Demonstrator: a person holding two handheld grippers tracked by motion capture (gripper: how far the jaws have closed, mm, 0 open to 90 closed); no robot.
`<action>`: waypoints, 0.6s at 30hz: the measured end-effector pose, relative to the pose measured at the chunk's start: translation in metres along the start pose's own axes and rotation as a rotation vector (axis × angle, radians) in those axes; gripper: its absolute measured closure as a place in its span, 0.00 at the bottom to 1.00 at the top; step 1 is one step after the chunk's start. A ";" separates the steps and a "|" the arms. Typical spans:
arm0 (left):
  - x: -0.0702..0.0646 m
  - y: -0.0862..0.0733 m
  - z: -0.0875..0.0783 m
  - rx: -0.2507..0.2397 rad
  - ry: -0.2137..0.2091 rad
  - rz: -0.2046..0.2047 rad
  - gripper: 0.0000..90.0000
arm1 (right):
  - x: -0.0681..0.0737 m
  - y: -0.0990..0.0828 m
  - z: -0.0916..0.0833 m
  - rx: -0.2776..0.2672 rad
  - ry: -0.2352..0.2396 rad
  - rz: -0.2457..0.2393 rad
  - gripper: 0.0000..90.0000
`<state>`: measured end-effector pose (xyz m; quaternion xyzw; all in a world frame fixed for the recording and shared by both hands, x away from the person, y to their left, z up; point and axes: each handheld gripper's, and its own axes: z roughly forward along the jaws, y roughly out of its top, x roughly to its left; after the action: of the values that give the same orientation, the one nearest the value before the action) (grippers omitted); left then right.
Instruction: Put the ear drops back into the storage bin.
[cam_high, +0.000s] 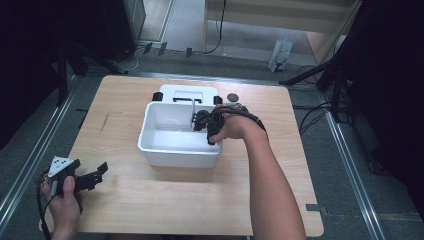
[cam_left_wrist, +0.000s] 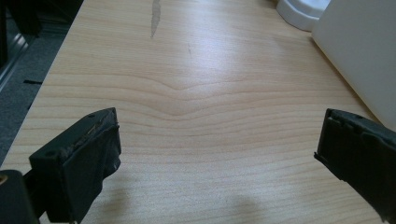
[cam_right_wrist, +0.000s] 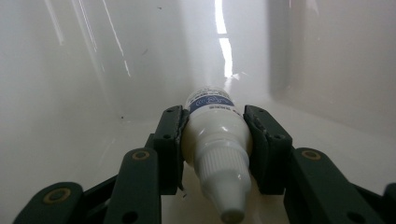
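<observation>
the right hand-held gripper (cam_right_wrist: 217, 140) reaches into the white tub (cam_high: 150, 145) on the worktop (cam_high: 150, 210), its jaws closed around a small white bottle (cam_right_wrist: 215, 144) with a blue label. the left hand-held gripper (cam_left_wrist: 219, 158) rests near the worktop's front left corner, jaws wide apart and empty.

bin (cam_high: 170, 150): white | bottle (cam_right_wrist: 217, 140): white, blue label | table (cam_high: 150, 200): light woodgrain
</observation>
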<state>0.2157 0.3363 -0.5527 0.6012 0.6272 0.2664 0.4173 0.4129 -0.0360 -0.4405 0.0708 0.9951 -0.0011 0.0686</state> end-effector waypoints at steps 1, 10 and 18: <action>0.000 0.000 0.000 0.000 0.000 0.000 0.01 | 0.001 -0.001 0.000 0.006 -0.006 0.004 0.67; 0.000 0.000 0.000 -0.002 0.001 -0.001 0.01 | 0.002 -0.002 -0.001 0.001 -0.017 -0.006 0.66; 0.000 0.000 0.000 -0.001 0.002 -0.001 0.01 | 0.004 -0.005 -0.008 -0.027 -0.031 0.004 0.62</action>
<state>0.2157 0.3365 -0.5527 0.6004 0.6278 0.2671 0.4172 0.4069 -0.0407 -0.4335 0.0721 0.9937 0.0115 0.0848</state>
